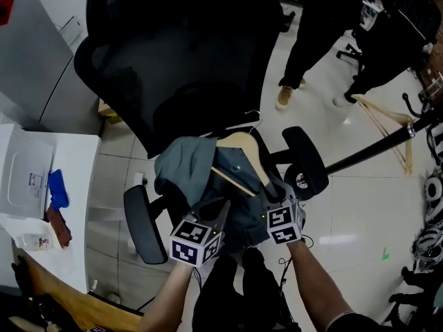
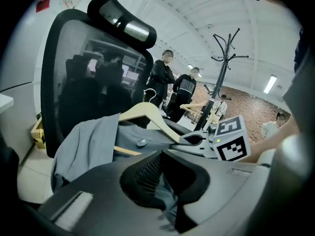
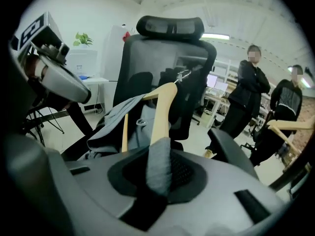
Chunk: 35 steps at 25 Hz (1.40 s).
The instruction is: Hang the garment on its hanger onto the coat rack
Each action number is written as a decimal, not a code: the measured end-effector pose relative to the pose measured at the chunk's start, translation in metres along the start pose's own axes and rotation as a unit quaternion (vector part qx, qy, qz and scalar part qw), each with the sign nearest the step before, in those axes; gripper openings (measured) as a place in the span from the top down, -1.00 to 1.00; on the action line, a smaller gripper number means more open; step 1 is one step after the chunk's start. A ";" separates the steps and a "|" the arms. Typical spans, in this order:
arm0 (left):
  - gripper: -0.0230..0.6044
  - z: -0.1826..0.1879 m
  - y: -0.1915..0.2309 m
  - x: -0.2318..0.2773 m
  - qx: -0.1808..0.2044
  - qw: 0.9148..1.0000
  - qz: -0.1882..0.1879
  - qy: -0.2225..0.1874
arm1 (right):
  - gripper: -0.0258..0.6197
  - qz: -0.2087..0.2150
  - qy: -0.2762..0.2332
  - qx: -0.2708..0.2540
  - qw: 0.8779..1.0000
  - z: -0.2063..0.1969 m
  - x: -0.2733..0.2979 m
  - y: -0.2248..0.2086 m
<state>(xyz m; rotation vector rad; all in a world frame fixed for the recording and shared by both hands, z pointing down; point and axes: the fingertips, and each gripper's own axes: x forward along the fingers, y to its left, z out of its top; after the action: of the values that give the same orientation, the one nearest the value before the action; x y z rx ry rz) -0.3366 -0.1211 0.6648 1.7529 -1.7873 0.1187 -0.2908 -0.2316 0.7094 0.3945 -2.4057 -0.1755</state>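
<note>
Head view: hanger (image 1: 242,151), hook toward the chair (image 1: 173,61) backrest, carries garment (image 1: 183,164); left gripper (image 1: 220,209) and right gripper (image 1: 271,194) pinch its cloth; tiled floor (image 1: 360,206).

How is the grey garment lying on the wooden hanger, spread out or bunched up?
Bunched up: the grey garment is heaped on one side, and much of the wooden hanger shows bare.

Left hand-held gripper (image 1: 219,211) and right hand-held gripper (image 1: 271,194) — both clamped.
</note>
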 end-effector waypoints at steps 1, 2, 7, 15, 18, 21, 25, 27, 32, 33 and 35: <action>0.92 0.006 -0.001 0.001 0.010 1.000 0.000 -0.003 | 0.63 -0.009 -0.009 -0.004 1.000 0.010 -0.011 -0.007; 0.92 0.012 -0.003 0.000 0.019 1.000 0.001 -0.005 | 0.63 -0.017 -0.018 -0.008 1.000 0.020 -0.022 -0.013; 0.92 0.051 -0.027 -0.004 0.060 0.998 -0.007 -0.028 | 0.64 -0.060 -0.059 -0.029 0.996 0.065 -0.086 -0.041; 0.92 0.115 -0.084 -0.020 0.110 0.991 -0.024 -0.079 | 0.64 -0.108 -0.113 -0.044 0.987 0.113 -0.191 -0.093; 0.92 0.136 -0.118 -0.026 0.139 0.985 -0.028 -0.099 | 0.64 -0.125 -0.134 -0.050 0.982 0.122 -0.235 -0.113; 0.92 0.156 -0.158 -0.033 0.165 0.979 -0.037 -0.118 | 0.64 -0.136 -0.149 -0.055 0.978 0.122 -0.280 -0.128; 0.92 0.186 -0.213 -0.046 0.207 0.966 -0.053 -0.147 | 0.64 -0.151 -0.156 -0.051 0.975 0.109 -0.338 -0.148; 0.92 0.197 -0.242 -0.055 0.223 0.959 -0.063 -0.162 | 0.64 -0.158 -0.170 -0.048 0.971 0.105 -0.369 -0.156; 0.92 0.213 -0.318 -0.079 0.255 0.941 -0.101 -0.198 | 0.64 -0.192 -0.197 -0.060 0.959 0.098 -0.456 -0.178; 0.92 0.215 -0.334 -0.082 0.262 0.937 -0.111 -0.203 | 0.64 -0.202 -0.200 -0.063 0.957 0.096 -0.474 -0.184; 0.92 0.219 -0.364 -0.084 0.277 0.928 -0.128 -0.212 | 0.64 -0.220 -0.204 -0.068 0.952 0.088 -0.511 -0.195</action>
<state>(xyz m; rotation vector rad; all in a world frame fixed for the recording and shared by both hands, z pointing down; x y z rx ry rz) -0.0850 -0.1937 0.3197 2.5647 -1.9163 0.1545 0.0655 -0.2471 0.2854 0.9025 -2.6465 -0.6759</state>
